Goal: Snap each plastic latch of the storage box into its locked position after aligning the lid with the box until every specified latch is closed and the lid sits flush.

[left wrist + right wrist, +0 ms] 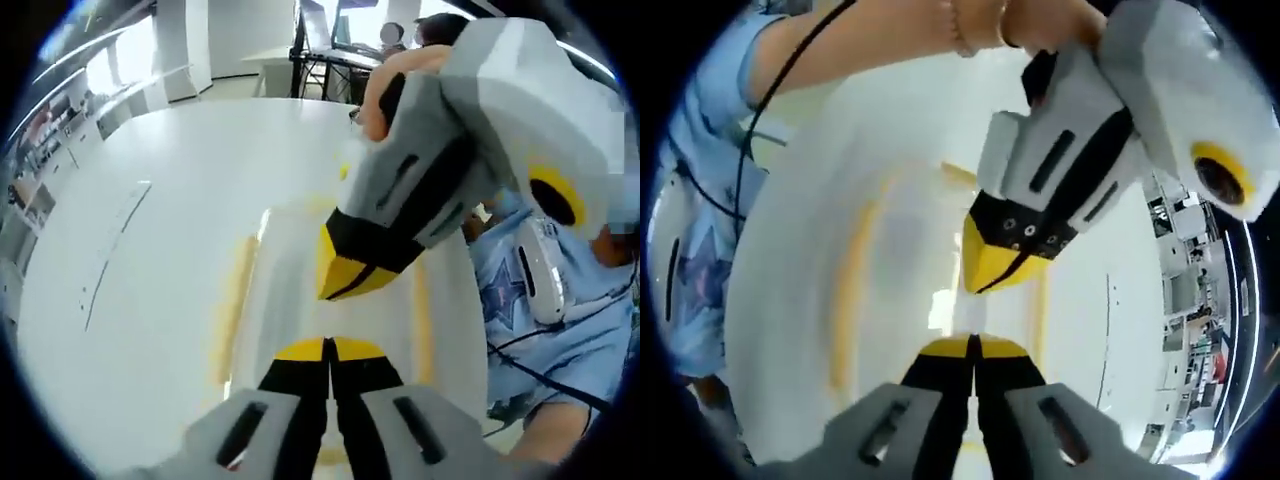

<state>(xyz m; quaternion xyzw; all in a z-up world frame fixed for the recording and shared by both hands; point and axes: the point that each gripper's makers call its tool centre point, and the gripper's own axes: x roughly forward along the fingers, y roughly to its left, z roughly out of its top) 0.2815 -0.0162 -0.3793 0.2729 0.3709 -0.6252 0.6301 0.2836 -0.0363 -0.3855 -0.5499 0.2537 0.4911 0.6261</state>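
Left gripper view: left gripper (pixel 329 352) with jaws pressed together, empty, over translucent white storage box lid with yellow latches (pixel 290 290) on round white table (pixel 150 250); right gripper (pixel 345 280) opposite, jaws closed.

Right gripper view: right gripper (pixel 973 350) closed, empty, above same lid (pixel 890 260); left gripper (pixel 990 270) closed. No legible writing.

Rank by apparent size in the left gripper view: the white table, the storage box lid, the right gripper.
1. White table, spreading widest across the view.
2 and 3. The right gripper and the storage box lid cannot be ranked: the gripper sits close to the camera and hides part of the lid.
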